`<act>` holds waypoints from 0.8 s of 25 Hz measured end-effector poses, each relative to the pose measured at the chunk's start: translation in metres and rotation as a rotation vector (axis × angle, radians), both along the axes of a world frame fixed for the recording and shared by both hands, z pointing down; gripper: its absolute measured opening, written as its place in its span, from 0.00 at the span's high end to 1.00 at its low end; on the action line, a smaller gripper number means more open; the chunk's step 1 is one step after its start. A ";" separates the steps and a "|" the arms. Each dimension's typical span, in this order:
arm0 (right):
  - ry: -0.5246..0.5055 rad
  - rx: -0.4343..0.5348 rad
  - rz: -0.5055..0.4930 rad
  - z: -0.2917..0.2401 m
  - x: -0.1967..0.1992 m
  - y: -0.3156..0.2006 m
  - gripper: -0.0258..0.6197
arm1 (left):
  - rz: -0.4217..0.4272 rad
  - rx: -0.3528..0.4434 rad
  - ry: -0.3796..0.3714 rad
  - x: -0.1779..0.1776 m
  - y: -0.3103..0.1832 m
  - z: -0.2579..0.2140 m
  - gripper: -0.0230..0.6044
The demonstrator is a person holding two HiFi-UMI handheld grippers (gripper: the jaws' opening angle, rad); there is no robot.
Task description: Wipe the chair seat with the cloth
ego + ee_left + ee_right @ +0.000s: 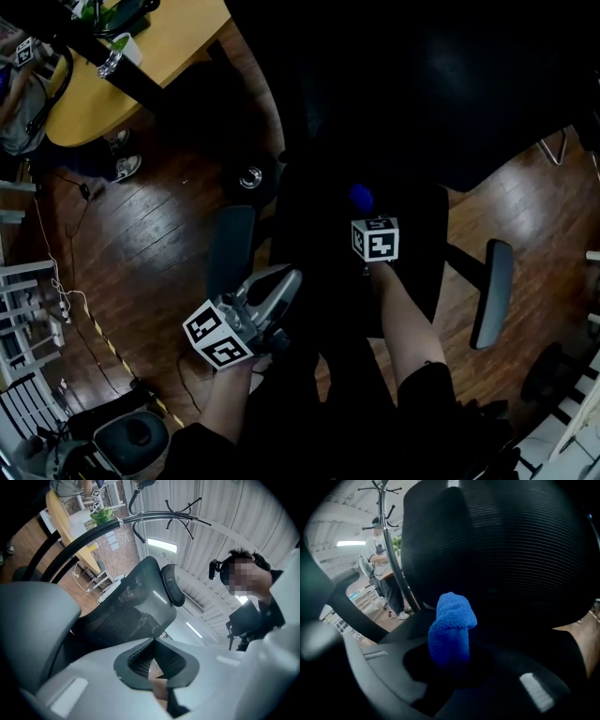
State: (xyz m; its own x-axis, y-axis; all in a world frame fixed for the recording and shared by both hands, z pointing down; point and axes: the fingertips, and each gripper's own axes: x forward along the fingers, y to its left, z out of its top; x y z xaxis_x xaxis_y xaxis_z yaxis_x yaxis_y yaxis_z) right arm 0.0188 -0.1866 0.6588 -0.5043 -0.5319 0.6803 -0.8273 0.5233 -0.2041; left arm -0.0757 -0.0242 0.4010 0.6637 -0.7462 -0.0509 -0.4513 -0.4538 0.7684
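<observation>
A black office chair fills the middle of the head view, its seat point(323, 239) very dark between two armrests point(232, 246) point(494, 292). My right gripper point(366, 214) is over the seat, shut on a rolled blue cloth point(361, 197). In the right gripper view the cloth point(451, 627) sticks up from the right gripper point(450, 663) in front of the ribbed black backrest point(501, 545). My left gripper point(289, 279) hangs by the seat's left front, shut and holding nothing. The left gripper view looks over the left gripper point(157, 660) at the mesh backrest point(131, 611) and headrest point(173, 585).
A round wooden table point(178, 37) with a cup stands at the far left, a person's shoe point(127, 167) below it. A cable point(66, 281) runs over the wood floor beside white shelving point(19, 281). A coat rack point(391, 550) and a standing person point(375, 555) are behind the chair.
</observation>
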 end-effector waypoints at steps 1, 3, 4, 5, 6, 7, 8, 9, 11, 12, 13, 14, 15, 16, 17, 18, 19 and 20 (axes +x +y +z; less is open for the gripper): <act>-0.018 -0.011 -0.032 0.000 -0.026 0.006 0.90 | -0.008 0.005 0.001 -0.003 0.001 -0.002 0.97; -0.049 -0.023 -0.087 0.001 -0.070 0.018 0.90 | -0.019 0.013 0.002 -0.008 0.004 -0.006 0.97; -0.065 -0.029 -0.104 0.003 -0.088 0.024 0.90 | -0.022 0.013 0.001 -0.010 0.005 -0.007 0.97; -0.086 -0.045 -0.112 0.005 -0.104 0.030 0.90 | -0.027 0.012 -0.001 -0.012 0.007 -0.006 0.97; -0.109 -0.070 -0.117 0.008 -0.117 0.037 0.90 | -0.033 0.011 -0.004 -0.012 0.007 -0.006 0.97; -0.128 -0.094 -0.124 0.010 -0.129 0.044 0.90 | -0.040 0.011 -0.003 -0.013 0.007 -0.005 0.97; -0.137 -0.102 -0.136 0.012 -0.137 0.049 0.90 | -0.045 0.013 0.000 -0.013 0.007 -0.005 0.97; -0.136 -0.091 -0.147 0.013 -0.142 0.051 0.90 | -0.048 0.016 0.004 -0.012 0.006 -0.005 0.97; -0.129 -0.055 -0.159 0.014 -0.143 0.053 0.90 | -0.044 0.017 0.003 -0.011 0.007 -0.004 0.97; -0.125 -0.047 -0.163 0.016 -0.142 0.054 0.90 | -0.040 0.015 -0.001 -0.010 0.007 -0.003 0.97; -0.115 -0.047 -0.168 0.019 -0.138 0.055 0.90 | -0.036 0.013 -0.004 -0.011 0.009 -0.002 0.97; -0.100 -0.052 -0.168 0.022 -0.134 0.056 0.90 | -0.034 0.012 -0.006 -0.012 0.010 -0.002 0.97; -0.087 -0.059 -0.163 0.025 -0.127 0.057 0.90 | -0.032 0.011 -0.007 -0.013 0.011 -0.002 0.97; -0.078 -0.067 -0.151 0.027 -0.119 0.058 0.90 | -0.029 0.012 -0.007 -0.014 0.011 -0.003 0.97; -0.071 -0.075 -0.135 0.029 -0.108 0.058 0.90 | -0.025 0.013 -0.009 -0.014 0.011 -0.002 0.97; -0.065 -0.079 -0.119 0.031 -0.096 0.057 0.90 | -0.019 0.012 -0.011 -0.012 0.011 -0.001 0.97; -0.055 -0.078 -0.103 0.033 -0.081 0.055 0.90 | -0.013 0.011 -0.014 -0.010 0.010 0.000 0.97; -0.043 -0.076 -0.085 0.035 -0.066 0.052 0.90 | -0.009 0.009 -0.017 -0.008 0.008 0.001 0.97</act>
State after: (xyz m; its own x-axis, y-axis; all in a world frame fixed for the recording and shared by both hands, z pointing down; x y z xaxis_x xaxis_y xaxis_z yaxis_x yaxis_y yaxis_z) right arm -0.0470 -0.1347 0.6940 -0.5755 -0.4336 0.6934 -0.7699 0.5733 -0.2804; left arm -0.0838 -0.0161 0.4017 0.6581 -0.7515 -0.0462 -0.4680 -0.4564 0.7568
